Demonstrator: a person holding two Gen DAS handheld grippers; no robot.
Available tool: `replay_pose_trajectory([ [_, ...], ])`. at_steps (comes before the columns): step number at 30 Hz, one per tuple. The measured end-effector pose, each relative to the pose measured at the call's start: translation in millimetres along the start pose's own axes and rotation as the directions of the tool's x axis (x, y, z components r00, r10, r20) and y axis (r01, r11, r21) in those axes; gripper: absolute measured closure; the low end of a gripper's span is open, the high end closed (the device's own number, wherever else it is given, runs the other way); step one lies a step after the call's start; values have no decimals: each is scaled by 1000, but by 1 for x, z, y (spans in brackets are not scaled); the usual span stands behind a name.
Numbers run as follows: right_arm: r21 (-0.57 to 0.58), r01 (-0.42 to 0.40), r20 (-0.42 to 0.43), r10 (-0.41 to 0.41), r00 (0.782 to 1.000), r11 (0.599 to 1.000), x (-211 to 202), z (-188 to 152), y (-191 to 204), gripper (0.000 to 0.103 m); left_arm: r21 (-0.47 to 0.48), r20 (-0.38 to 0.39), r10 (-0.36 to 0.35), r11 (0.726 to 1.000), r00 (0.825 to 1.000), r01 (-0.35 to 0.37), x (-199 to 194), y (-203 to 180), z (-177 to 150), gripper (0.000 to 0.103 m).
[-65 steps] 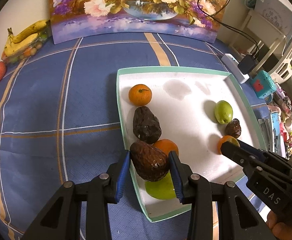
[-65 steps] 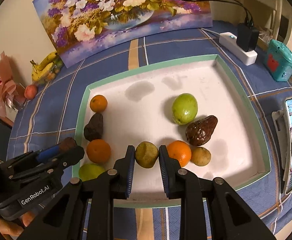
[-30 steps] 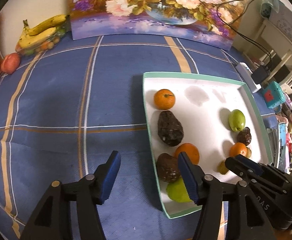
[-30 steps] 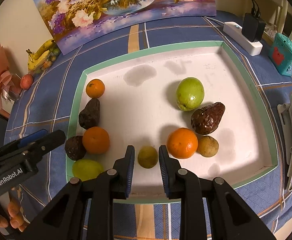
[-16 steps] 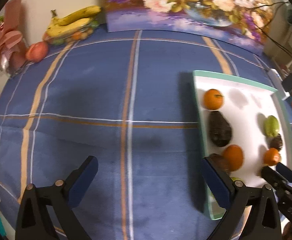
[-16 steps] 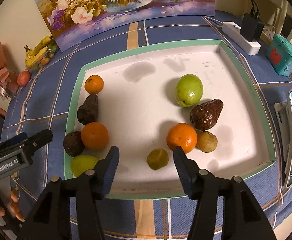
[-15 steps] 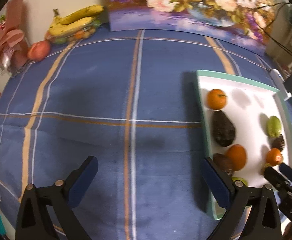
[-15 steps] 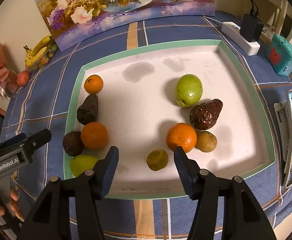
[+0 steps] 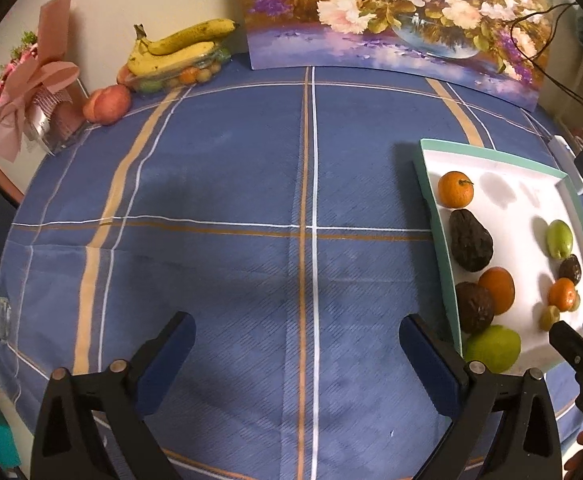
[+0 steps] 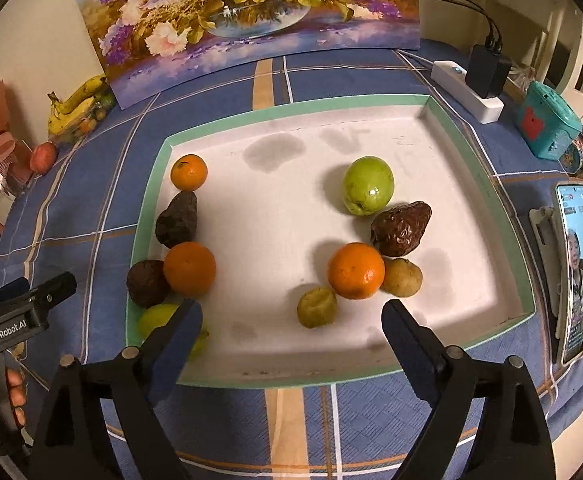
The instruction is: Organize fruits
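Both hand-held grippers, right and left, have just been opening and are released; the small yellow-green fruit now lies freed in the green-rimmed white tray, sorting unfinished.

The white tray with a mint-green rim holds nine fruits: three round oranges, three dark brown wrinkled avocados, two smooth green guavas, and two small dull yellow-green fruits.
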State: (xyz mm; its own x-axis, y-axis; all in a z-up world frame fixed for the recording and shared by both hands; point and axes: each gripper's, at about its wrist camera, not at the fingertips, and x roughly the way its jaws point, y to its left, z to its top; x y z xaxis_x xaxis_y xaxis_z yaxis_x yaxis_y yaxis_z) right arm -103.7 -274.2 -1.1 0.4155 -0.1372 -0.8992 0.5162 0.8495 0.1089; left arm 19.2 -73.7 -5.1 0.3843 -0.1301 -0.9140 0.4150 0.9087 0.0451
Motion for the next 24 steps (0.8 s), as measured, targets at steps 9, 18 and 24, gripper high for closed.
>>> replay_pose_trajectory([
  [9, -3, 3, 16, -3, 1000, 1000, -13, -14, 7, 11, 64, 18, 40, 997, 999, -41, -18, -3, -19, 0],
  [18, -34, 11, 53, -10, 999, 999, -33, -34, 16, 11, 61, 56, 64, 996, 996, -67, -38, 5, -36, 0],
  [24, -54, 28, 57, -25, 998, 998, -38, -45, 21, 11, 79, 70, 114, 990, 991, -119, -44, 4, -46, 0],
])
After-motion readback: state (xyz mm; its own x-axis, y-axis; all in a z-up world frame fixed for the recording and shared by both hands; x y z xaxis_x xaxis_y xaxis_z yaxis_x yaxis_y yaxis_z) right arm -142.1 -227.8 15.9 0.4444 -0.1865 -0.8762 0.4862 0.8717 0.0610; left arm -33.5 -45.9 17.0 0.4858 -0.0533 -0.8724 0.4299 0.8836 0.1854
